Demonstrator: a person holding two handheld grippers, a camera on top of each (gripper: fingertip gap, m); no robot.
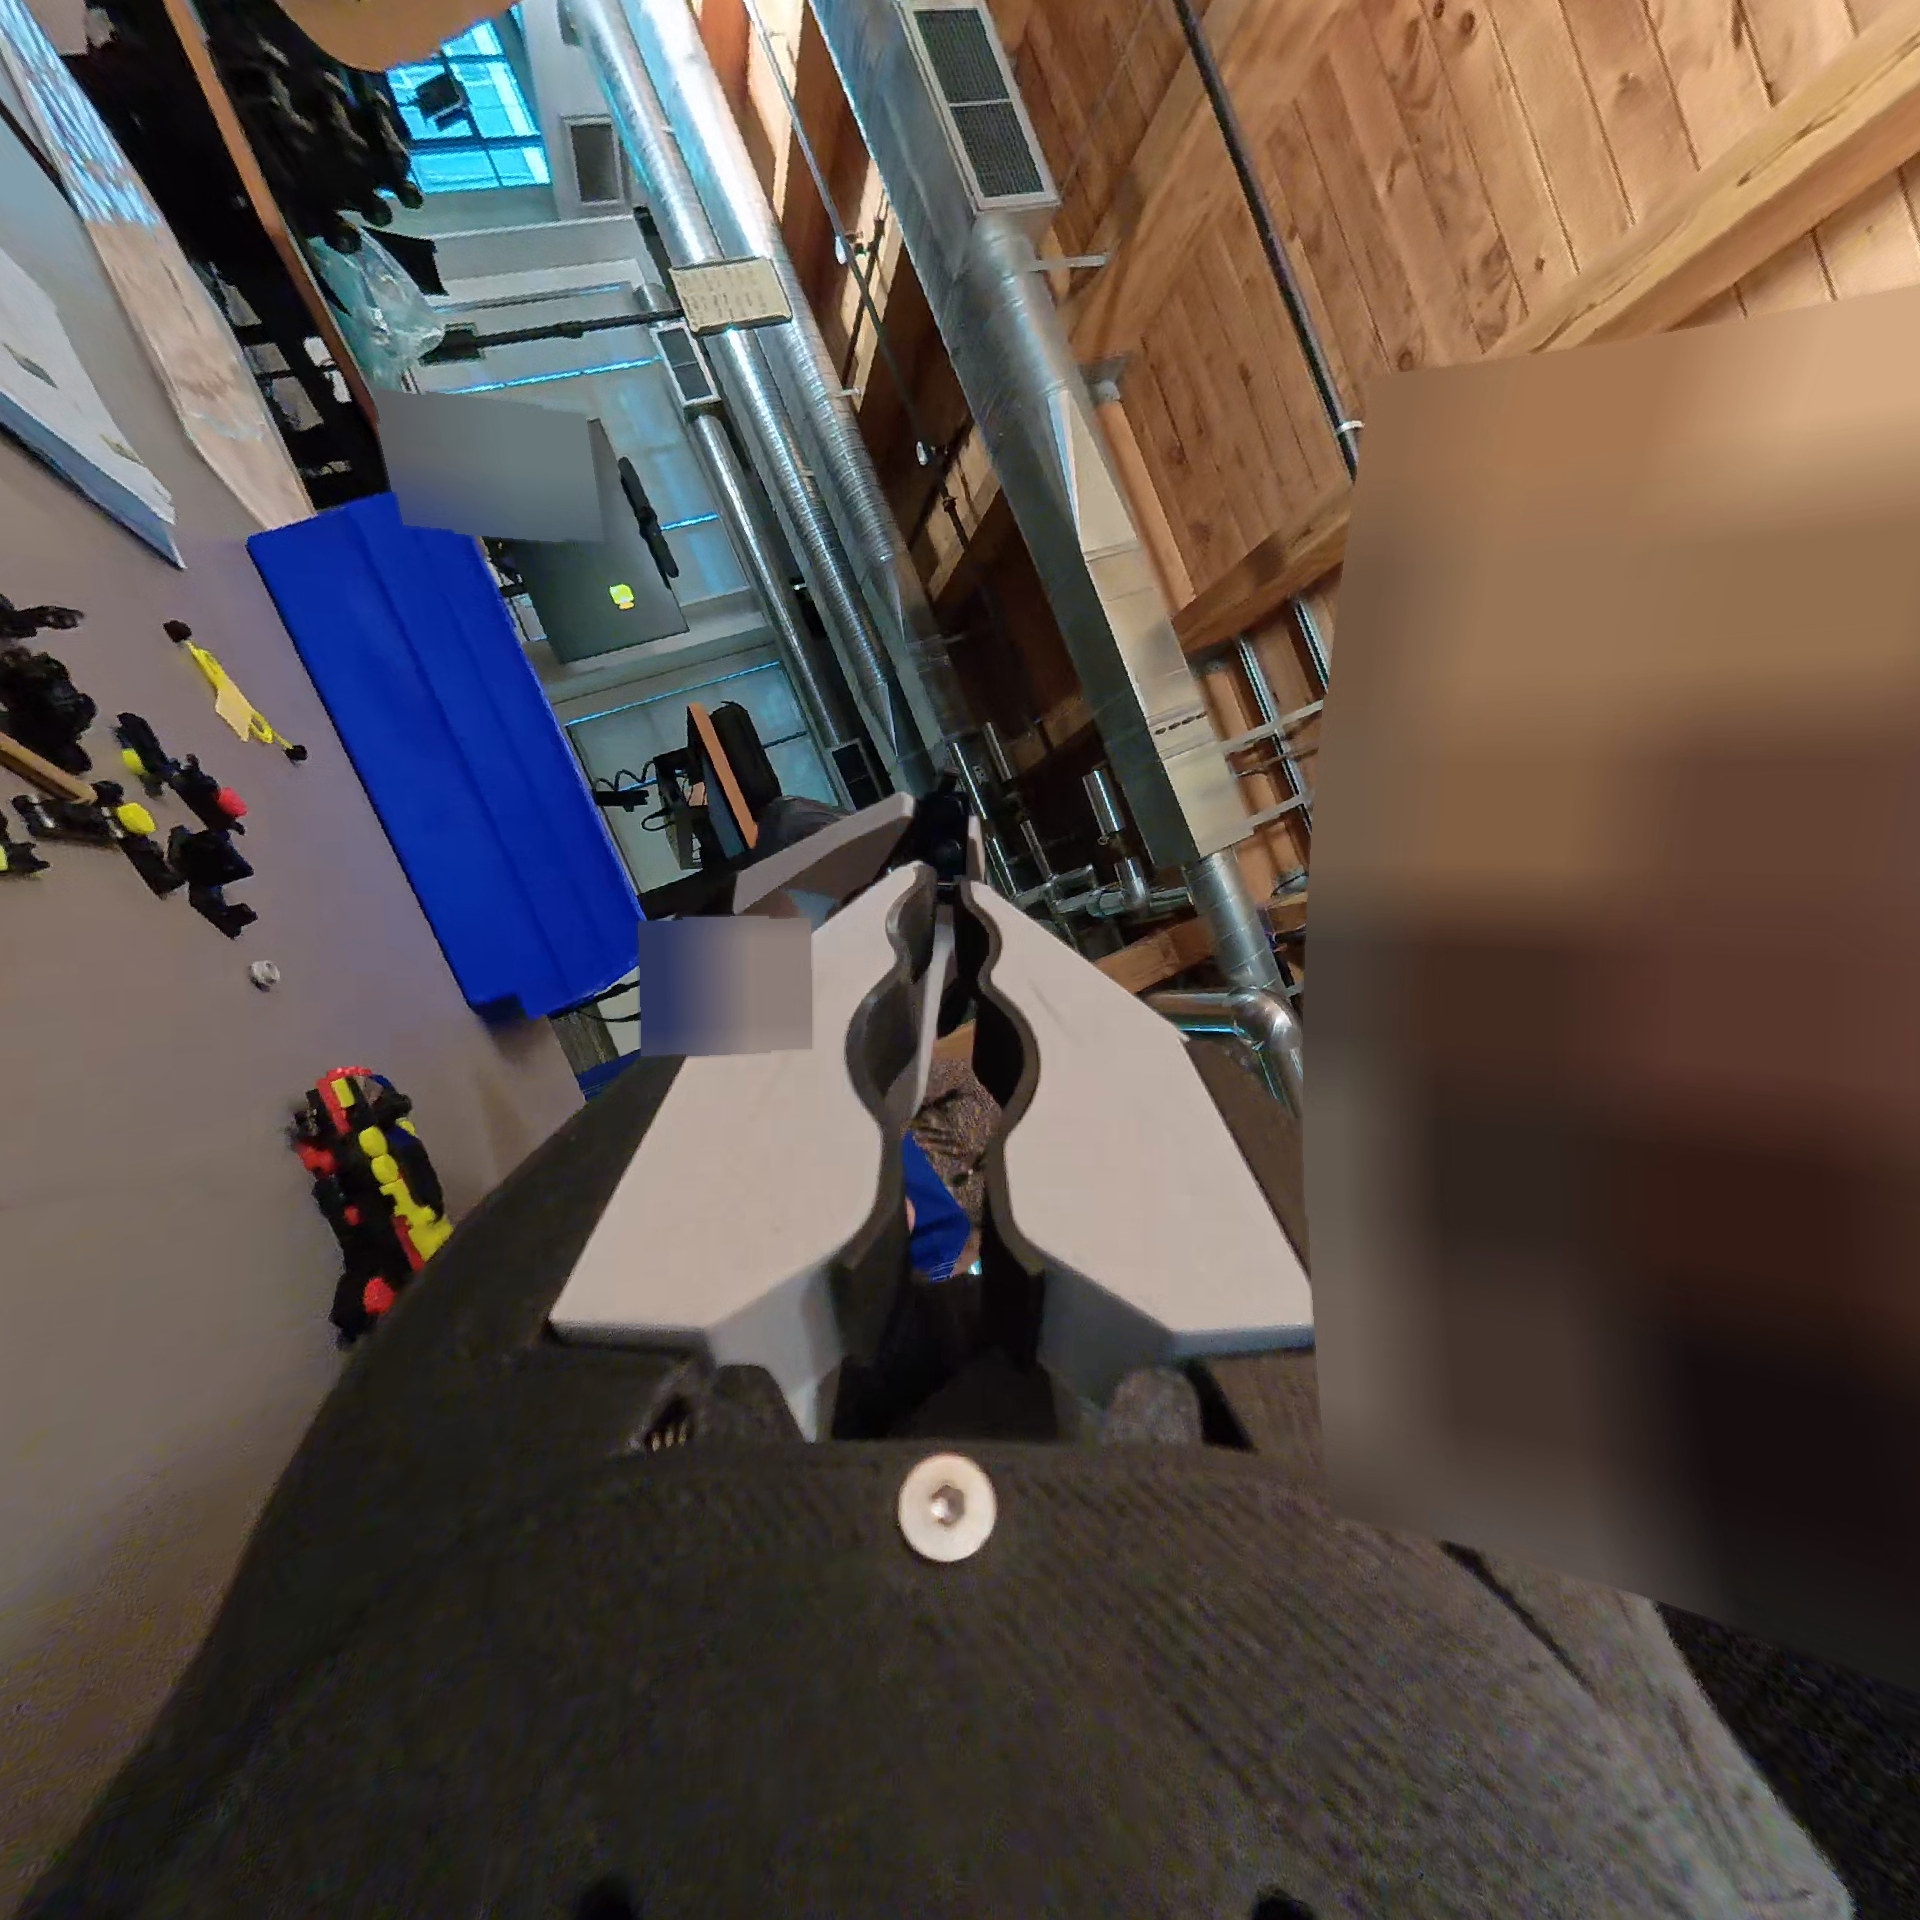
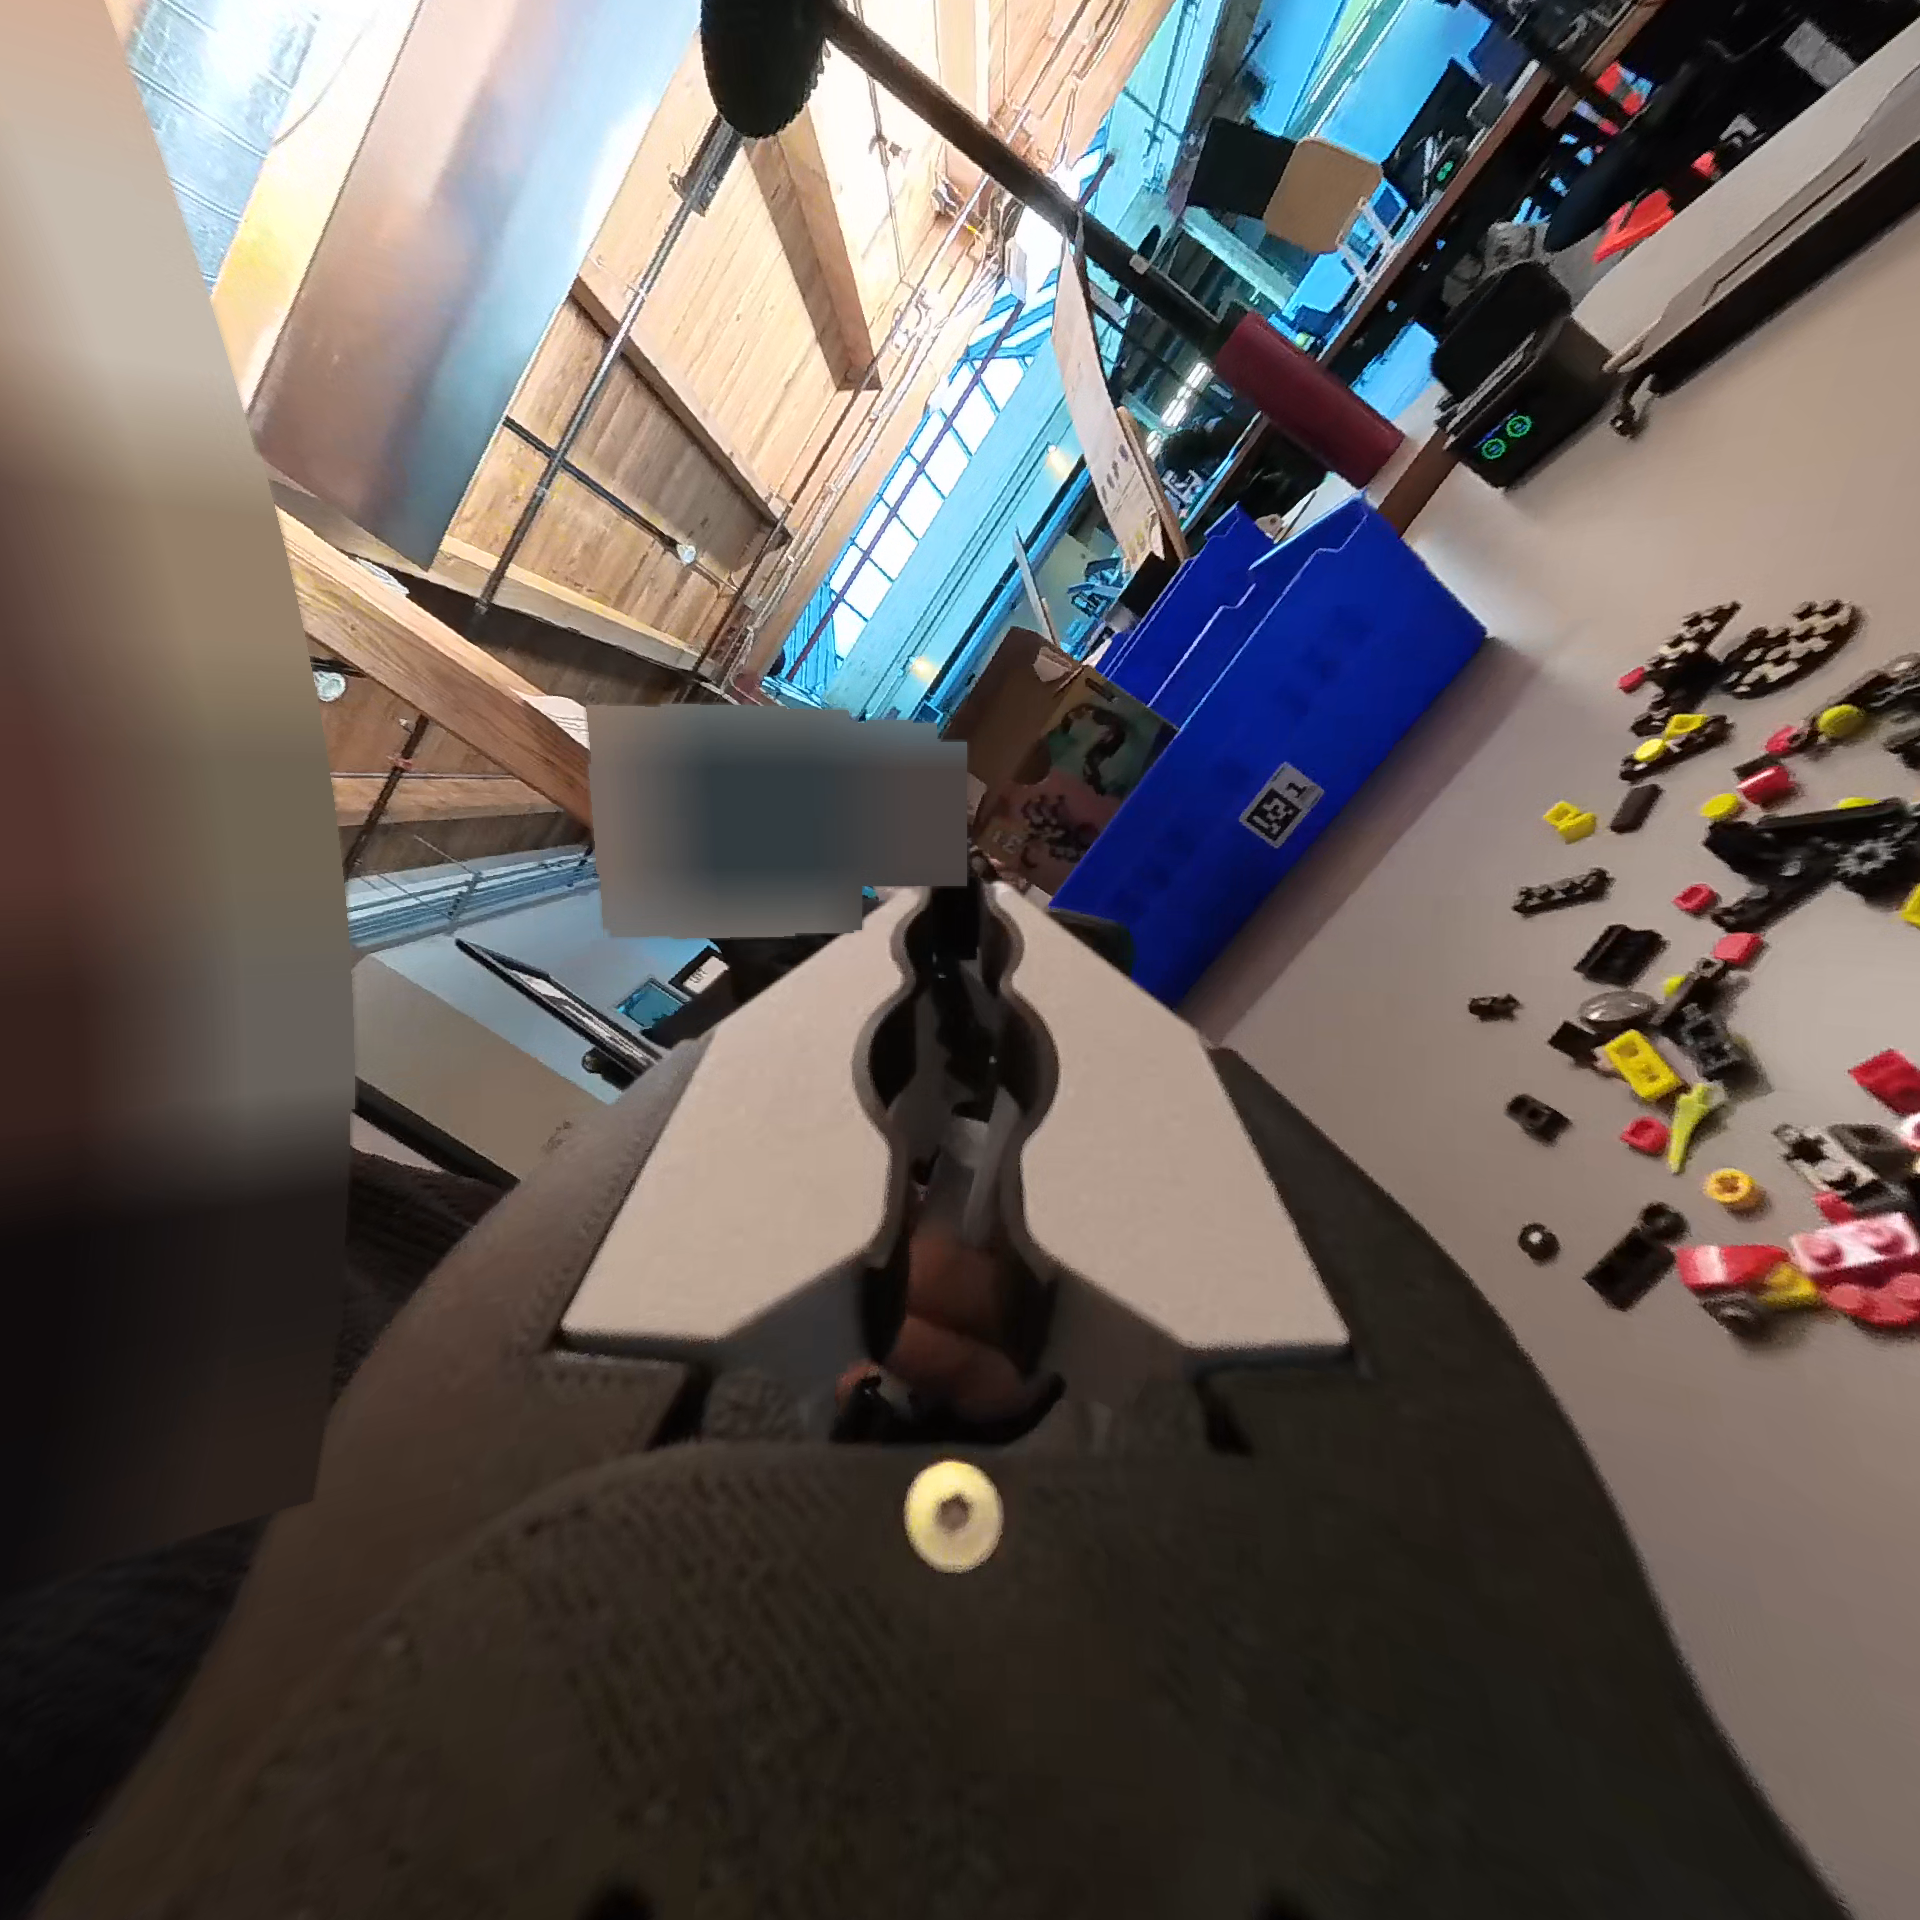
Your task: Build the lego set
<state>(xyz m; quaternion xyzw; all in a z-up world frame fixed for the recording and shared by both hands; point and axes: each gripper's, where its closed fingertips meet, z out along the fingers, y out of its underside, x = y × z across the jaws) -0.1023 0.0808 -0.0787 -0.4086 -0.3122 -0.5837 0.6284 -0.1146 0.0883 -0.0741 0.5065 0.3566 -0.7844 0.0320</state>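
Both grippers are raised off the table and meet tip to tip. In the left wrist view my left gripper (image 1: 948, 891) has its grey fingers nearly together on a small black brick piece (image 1: 940, 831) at the tips. A grey finger of the right gripper (image 1: 821, 847) reaches the same piece from the left. In the right wrist view my right gripper (image 2: 951, 906) is shut on a black brick piece (image 2: 951, 977) that runs down between its fingers. Whether the two grippers grip one joined piece or two, I cannot tell.
The grey table (image 1: 156, 1299) (image 2: 1455, 1195) carries several loose black, yellow and red bricks (image 1: 156, 800) (image 2: 1714, 1039) and a red, yellow and black built part (image 1: 369, 1195). Blue bins (image 1: 447, 748) (image 2: 1278, 748) stand at its far edge, beside a cardboard box (image 2: 1060, 769) and a black device (image 2: 1517, 353). Both grippers' tips are close together, under 4 cm apart.
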